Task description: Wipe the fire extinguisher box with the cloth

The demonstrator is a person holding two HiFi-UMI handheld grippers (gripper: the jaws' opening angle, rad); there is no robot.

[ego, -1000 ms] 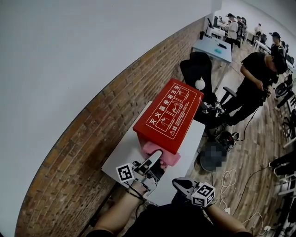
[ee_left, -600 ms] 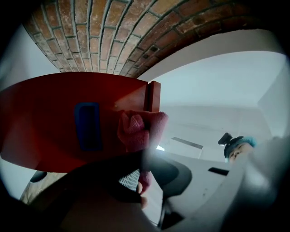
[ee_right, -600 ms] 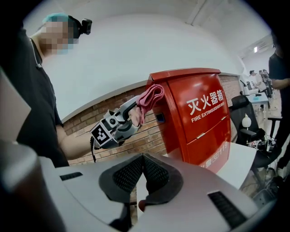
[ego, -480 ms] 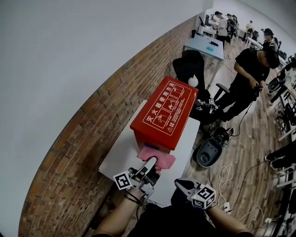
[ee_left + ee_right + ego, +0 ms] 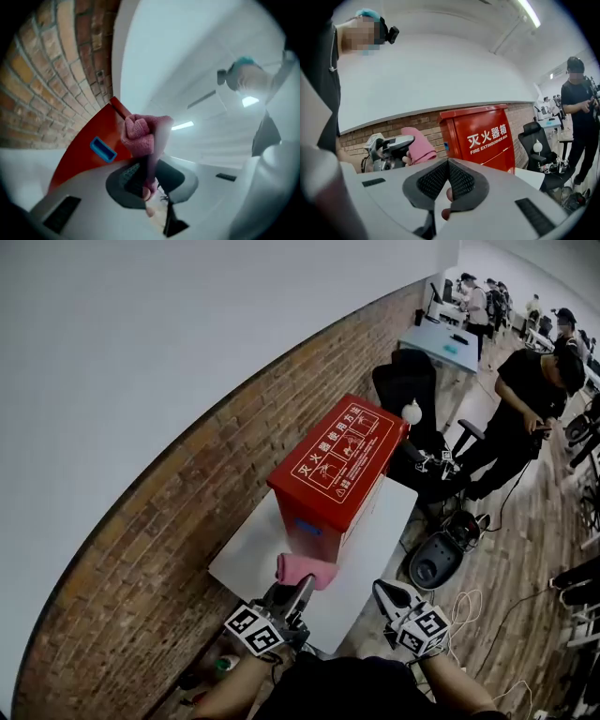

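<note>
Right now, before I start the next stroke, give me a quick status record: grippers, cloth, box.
left gripper: shut on the pink cloth
right gripper: shut, nothing between its jaws
fire extinguisher box: red, upright on the white table
cloth versus box: held up at the box's near end, close to its blue fitting; contact cannot be told
bystander: a person stands beyond the table

L gripper (image 5: pixel 298 591), R gripper (image 5: pixel 386 592): white shells, each is carrying a blk/wht square-marker cube (image 5: pixel 251 629). Pads (image 5: pixel 433 180) are showing dark grey w/ ribbed faces, wedge-shaped. Person is wearing a dark top (image 5: pixel 347 692); forearms (image 5: pixel 230 694) are showing bare.
</note>
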